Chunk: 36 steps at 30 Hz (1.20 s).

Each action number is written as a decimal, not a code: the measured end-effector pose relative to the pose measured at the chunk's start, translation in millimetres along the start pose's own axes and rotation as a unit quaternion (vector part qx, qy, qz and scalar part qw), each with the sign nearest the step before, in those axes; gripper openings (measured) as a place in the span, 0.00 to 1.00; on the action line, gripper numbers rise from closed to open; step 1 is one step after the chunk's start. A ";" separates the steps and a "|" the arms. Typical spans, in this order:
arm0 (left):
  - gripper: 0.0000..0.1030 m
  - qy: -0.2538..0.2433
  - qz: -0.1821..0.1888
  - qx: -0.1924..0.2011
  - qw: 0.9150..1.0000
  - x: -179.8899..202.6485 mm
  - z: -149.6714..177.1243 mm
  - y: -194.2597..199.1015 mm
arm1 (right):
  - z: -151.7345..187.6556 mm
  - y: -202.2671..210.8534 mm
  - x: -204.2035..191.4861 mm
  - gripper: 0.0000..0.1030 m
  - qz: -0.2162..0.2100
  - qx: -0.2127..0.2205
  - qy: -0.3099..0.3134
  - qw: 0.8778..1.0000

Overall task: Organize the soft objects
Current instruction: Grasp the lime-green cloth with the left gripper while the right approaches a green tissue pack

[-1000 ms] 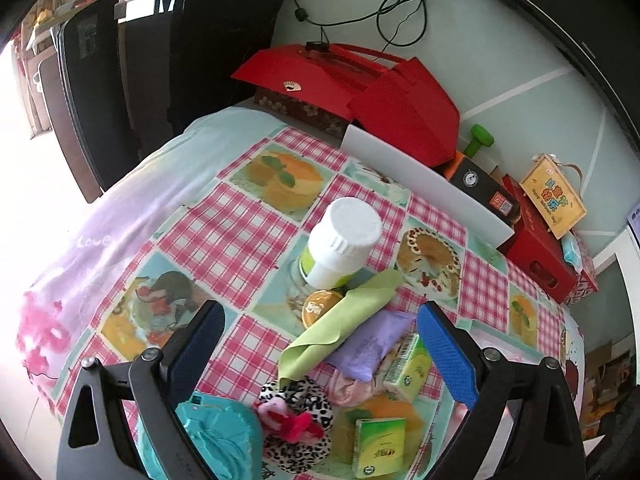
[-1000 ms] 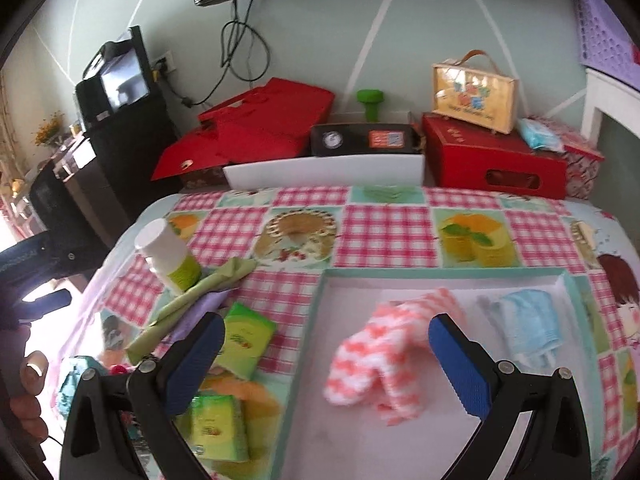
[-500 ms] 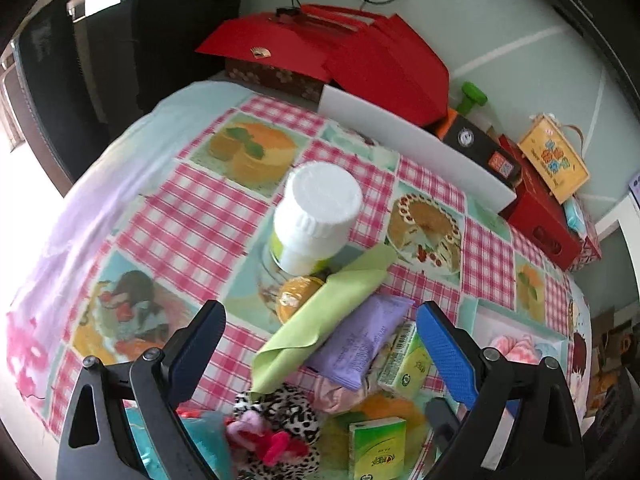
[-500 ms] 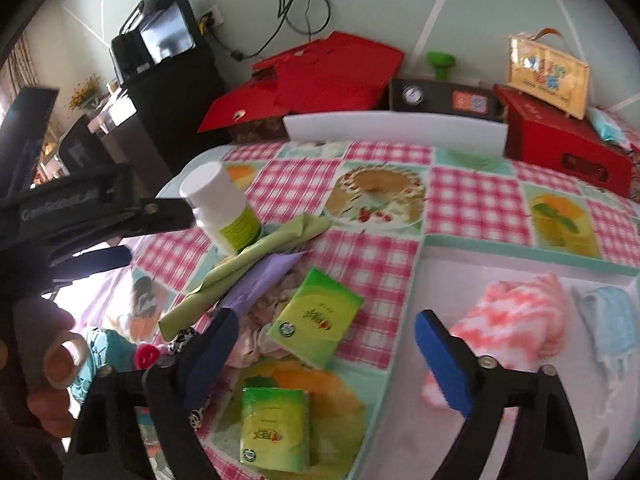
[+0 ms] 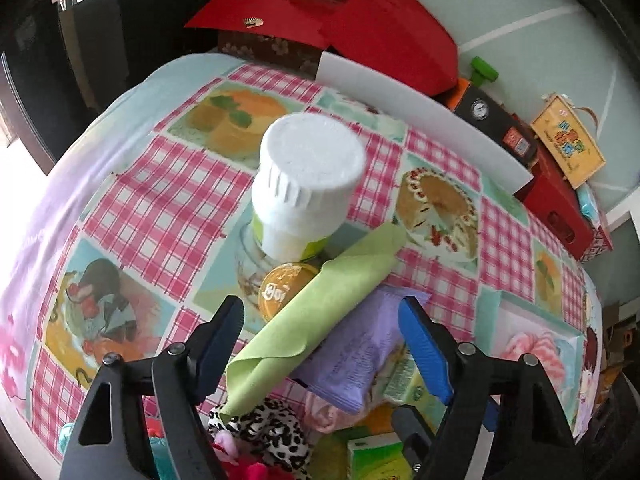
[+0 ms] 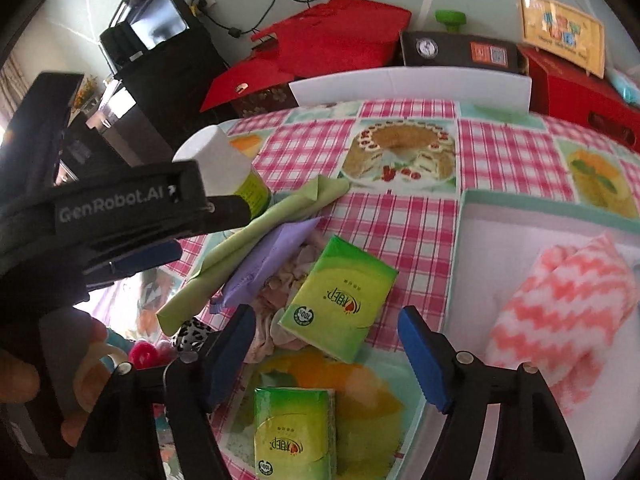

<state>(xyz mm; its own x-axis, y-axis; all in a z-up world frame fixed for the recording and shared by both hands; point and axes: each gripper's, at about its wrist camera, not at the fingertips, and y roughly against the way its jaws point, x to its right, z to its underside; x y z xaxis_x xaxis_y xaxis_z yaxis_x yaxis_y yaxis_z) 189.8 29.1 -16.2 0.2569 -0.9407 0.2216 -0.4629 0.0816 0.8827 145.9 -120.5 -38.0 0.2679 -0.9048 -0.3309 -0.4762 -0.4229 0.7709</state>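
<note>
A folded green cloth (image 5: 320,312) lies across a purple packet (image 5: 356,360) in a heap of soft things, with a leopard-print scrunchie (image 5: 272,440) at its near end. My left gripper (image 5: 320,340) is open and hovers just over the cloth. My right gripper (image 6: 326,352) is open above a green tissue pack (image 6: 340,300); a second pack (image 6: 294,428) lies nearer. A pink-and-white zigzag cloth (image 6: 560,312) lies in the white tray (image 6: 480,232). The cloth (image 6: 248,248) and left gripper body (image 6: 120,208) show in the right wrist view.
A white-capped bottle (image 5: 304,184) and a small orange-lidded jar (image 5: 284,288) stand just behind the cloth. Red boxes (image 5: 360,28), a white board (image 5: 420,112) and a black gauge box (image 5: 492,120) line the table's far edge. A beige cloth (image 6: 288,280) lies under the packs.
Both grippers moved left toward the heap. My left gripper closed in over the green cloth. My right gripper left the tray and now hovers over the tissue packs.
</note>
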 end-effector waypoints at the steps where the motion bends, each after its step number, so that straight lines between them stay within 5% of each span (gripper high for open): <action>1: 0.69 0.001 0.001 -0.003 1.000 -1.0 0.8 -2.8 | 0.6 -2.1 1.5 0.74 -0.004 -0.003 -0.005 1.000; 17: 0.33 0.009 0.003 -0.022 1.000 -5.3 8.5 -24.1 | 3.6 -10.1 4.1 0.65 0.002 -0.006 -0.012 1.000; 22: 0.14 0.018 0.010 -0.011 1.000 -12.3 8.5 -16.3 | 3.9 -10.8 4.2 0.54 0.014 -0.007 -0.003 1.000; 36: 0.07 0.018 0.022 0.015 0.999 -15.8 6.2 1.9 | 4.8 -6.5 8.6 0.54 0.008 -0.003 -0.014 1.000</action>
<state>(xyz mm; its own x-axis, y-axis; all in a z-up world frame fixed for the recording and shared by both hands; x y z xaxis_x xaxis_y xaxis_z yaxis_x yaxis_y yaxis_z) 179.6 42.1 -20.6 0.2653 -0.9238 0.2759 -0.4995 0.1131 0.8589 147.3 -125.8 -48.5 0.2359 -0.9126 -0.3338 -0.4752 -0.4080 0.7796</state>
